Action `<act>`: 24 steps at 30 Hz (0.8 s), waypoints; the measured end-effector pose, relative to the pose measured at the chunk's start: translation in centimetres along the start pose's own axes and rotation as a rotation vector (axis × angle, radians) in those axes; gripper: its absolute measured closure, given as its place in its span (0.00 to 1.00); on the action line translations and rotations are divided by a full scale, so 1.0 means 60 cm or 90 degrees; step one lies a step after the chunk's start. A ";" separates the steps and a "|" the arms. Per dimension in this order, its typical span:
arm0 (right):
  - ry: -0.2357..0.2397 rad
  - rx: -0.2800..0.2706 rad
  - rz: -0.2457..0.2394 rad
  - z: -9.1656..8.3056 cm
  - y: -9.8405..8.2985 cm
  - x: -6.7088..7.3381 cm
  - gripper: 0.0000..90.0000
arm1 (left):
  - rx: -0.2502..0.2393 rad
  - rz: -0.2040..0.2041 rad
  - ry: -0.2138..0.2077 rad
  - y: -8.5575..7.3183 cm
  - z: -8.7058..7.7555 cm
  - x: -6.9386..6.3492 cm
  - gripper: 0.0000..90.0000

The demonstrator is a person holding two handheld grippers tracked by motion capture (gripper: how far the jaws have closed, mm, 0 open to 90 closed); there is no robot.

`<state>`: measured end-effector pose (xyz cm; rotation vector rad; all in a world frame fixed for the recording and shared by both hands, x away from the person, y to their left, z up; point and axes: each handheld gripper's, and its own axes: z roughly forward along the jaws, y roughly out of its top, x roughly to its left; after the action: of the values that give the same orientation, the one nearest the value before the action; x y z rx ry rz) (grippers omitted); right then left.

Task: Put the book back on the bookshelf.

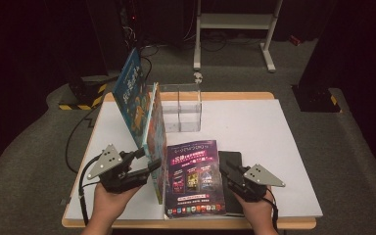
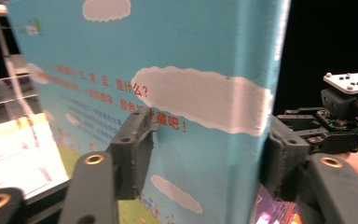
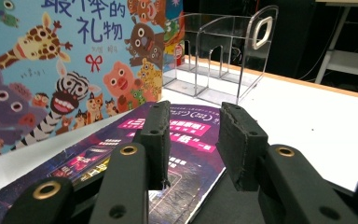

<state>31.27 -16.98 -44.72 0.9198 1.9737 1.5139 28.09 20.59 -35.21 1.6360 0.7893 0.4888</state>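
Blue picture book (image 2: 177,93) stood upright; our left gripper (image 1: 147,164) jaws straddle its edge, steadying it. Right gripper (image 1: 229,172) half-open, empty, at 3 o'clock over purple magazine (image 1: 194,178).

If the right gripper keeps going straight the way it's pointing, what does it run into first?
Most likely the purple magazine lying flat on the table: the right gripper points low across its cover with jaws apart. Beyond that stands the clear acrylic organizer, though depth is hard to judge.

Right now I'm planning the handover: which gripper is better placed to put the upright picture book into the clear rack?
Left. The left gripper already straddles the picture book; the right gripper hovers over the purple magazine.
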 end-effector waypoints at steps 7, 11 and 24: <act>0.006 0.007 -0.002 0.005 -0.002 0.006 0.70 | -0.014 -0.023 0.041 -0.002 -0.038 0.023 0.64; 0.006 0.009 0.001 0.007 -0.002 0.005 0.70 | -0.025 -0.031 0.074 -0.005 -0.060 0.039 0.73; 0.012 0.017 0.006 0.011 -0.003 0.002 0.71 | -0.038 -0.012 0.184 -0.044 -0.114 0.082 0.89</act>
<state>31.60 -16.49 -45.09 0.9313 2.0099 1.5103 26.09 29.06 -36.83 1.5195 0.9923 0.7406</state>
